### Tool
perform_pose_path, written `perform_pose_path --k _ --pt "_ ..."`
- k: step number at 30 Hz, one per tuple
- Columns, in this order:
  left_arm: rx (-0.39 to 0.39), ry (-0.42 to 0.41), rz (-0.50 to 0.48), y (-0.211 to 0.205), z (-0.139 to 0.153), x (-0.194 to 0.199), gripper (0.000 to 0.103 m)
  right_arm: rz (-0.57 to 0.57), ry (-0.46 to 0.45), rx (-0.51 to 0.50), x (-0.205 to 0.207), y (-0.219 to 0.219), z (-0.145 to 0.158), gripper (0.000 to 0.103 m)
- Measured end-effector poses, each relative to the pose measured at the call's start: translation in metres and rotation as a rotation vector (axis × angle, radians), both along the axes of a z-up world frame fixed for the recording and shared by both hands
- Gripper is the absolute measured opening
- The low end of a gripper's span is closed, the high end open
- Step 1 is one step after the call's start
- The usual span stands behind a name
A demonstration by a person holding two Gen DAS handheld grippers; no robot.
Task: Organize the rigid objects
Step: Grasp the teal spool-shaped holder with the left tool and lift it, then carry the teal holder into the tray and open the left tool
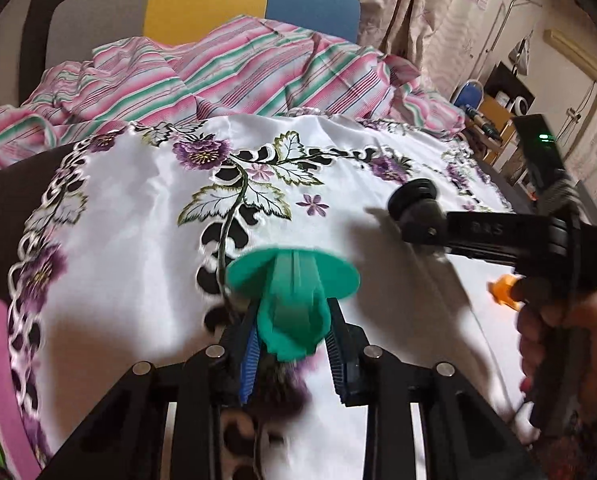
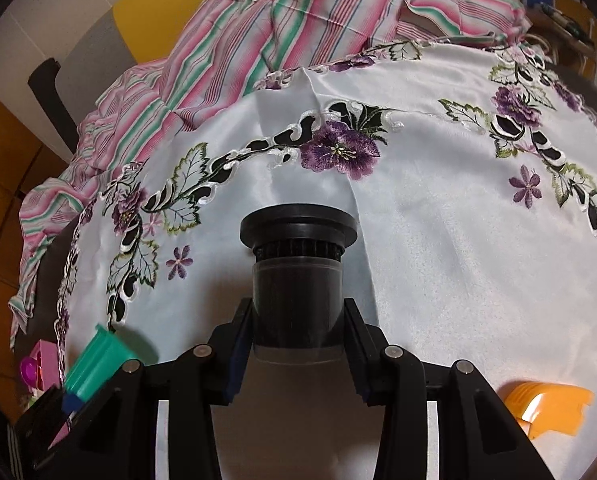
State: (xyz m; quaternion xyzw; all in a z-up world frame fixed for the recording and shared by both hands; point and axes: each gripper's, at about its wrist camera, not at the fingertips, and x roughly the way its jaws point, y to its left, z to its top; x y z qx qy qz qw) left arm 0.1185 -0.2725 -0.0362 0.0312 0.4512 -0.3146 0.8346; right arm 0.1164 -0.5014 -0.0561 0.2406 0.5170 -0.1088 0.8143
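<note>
I have a green cup [image 1: 294,300] clamped in my left tongs [image 1: 292,344], pads pressed against its narrow end, the wide flange pointing away from me over the white embroidered cloth [image 1: 138,208]. My right tongs [image 2: 298,344] are closed on a black cup [image 2: 298,276] the same way, its flanged rim forward and its body squeezed between the blue pads. Both pieces are in the air above the cloth, not resting on it, and in the left view the black cup [image 1: 414,200] sits off to the right of the green one, near but not touching. So I judge I am in the middle of the job: two pieces picked up, neither put down nor joined. They look like stacking cups, so I'd guess one is meant to nest with the other or go into a set, though I can't tell which. An orange piece [image 2: 546,404] lies on the cloth just beside my right tongs, not yet dealt with. At the left edge there is a pink box [image 1: 2,380] with bright bits by it, maybe where things belong; too little of it shows to say. Beyond the cloth is a rumpled striped sheet [image 1: 226,68], which plays no part. Left to do: place these two, then the orange one.
</note>
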Motion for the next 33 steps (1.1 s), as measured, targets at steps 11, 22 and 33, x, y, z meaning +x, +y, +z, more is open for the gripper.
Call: perform_pose_path --k 11,22,33 --pt "-0.004 -0.038 -0.023 0.015 0.014 -0.038 0.024 0.041 -0.022 -0.014 -0.021 0.028 0.014 0.043" --pt "-0.017 0.002 0.015 -0.005 -0.004 -0.012 0.033 0.017 -0.044 0.013 -0.023 0.025 0.014 0.043" --pt "-0.085 -0.022 0.022 0.03 0.02 -0.04 0.03 0.074 -0.089 0.023 -0.021 0.037 0.02 0.043"
